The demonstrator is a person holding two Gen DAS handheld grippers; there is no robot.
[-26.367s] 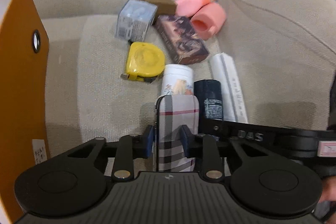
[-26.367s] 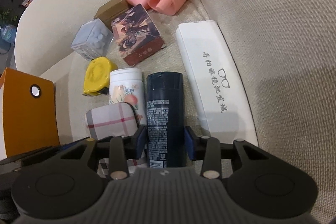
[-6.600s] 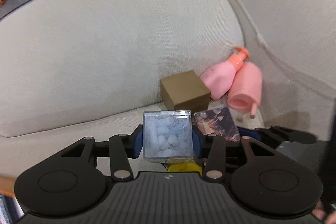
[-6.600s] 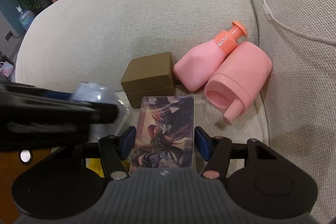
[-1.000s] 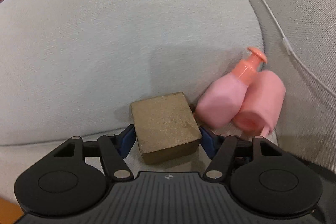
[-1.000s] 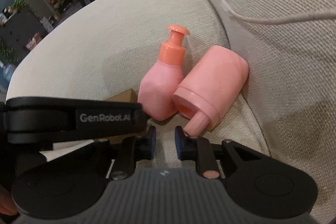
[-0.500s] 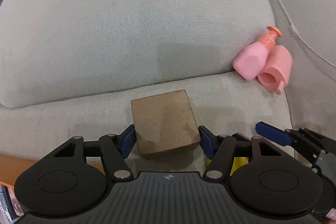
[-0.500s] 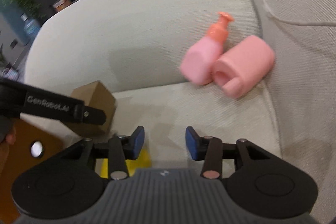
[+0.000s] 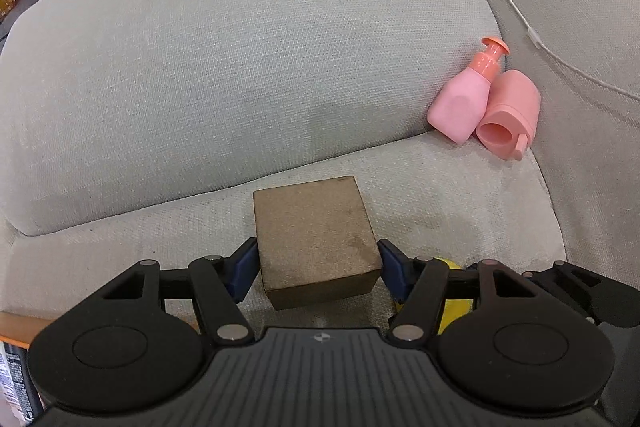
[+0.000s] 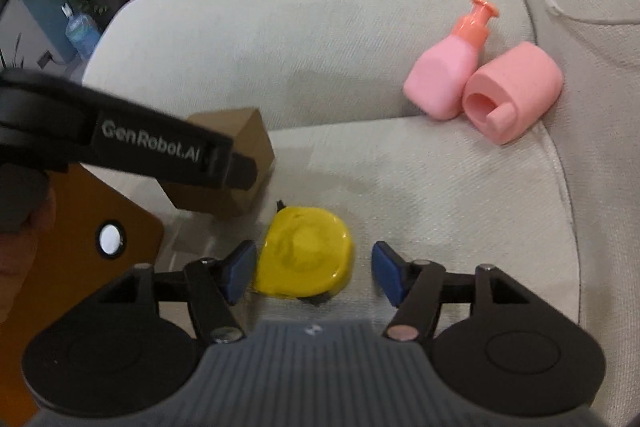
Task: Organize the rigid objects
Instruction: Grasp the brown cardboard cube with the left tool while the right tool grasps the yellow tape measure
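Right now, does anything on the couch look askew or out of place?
Yes: the pink pump bottle lies tipped over at the back corner, leaning on the pink cap, which is off it and on its side. No spill shows.

Right gripper hangs wide open over the sofa seat, with a yellow tape measure lying between its blue pads, closer to the left one. The left gripper has a brown box held up above the orange bin. A pink pump bottle and pink cap lie touching in the back corner.
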